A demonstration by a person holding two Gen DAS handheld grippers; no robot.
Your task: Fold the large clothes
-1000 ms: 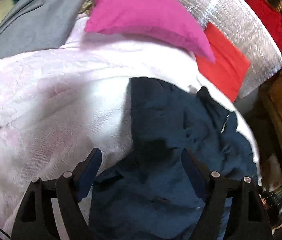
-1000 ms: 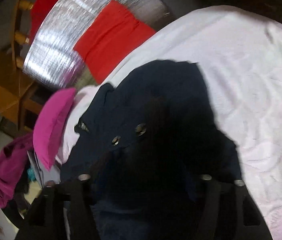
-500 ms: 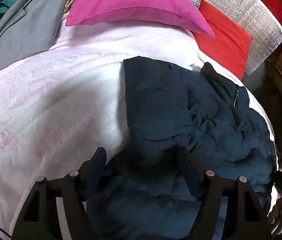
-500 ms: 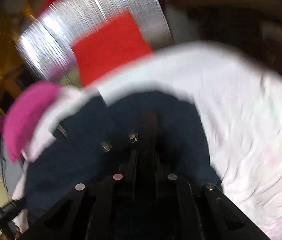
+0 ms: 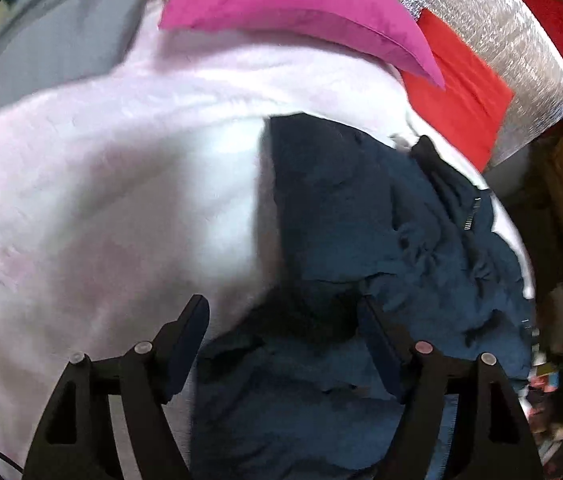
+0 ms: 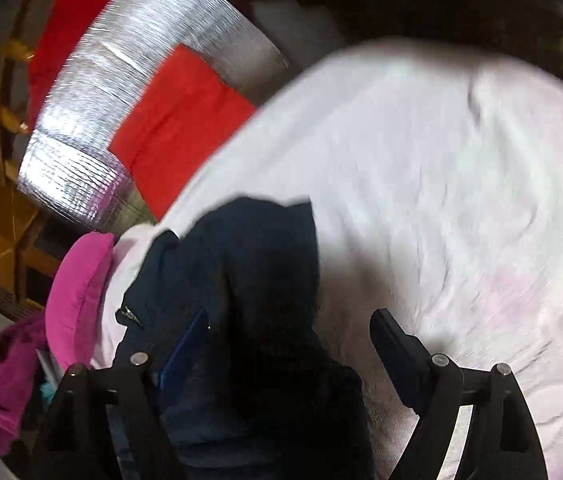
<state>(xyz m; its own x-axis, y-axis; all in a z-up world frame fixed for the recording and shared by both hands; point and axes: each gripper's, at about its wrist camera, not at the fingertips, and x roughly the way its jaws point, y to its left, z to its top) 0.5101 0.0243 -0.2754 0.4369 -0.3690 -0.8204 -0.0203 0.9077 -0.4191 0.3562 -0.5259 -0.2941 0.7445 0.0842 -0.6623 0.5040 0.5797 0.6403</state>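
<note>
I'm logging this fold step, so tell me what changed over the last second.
The right claw was clamped on the navy jacket half a second ago; it has let go and its jaws now stand wide apart. The left claw stayed open over the jacket. The pink pillow and pale blanket look unmoved.

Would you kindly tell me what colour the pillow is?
Bright magenta pink; the pillow shows best in the left wrist view.
</note>
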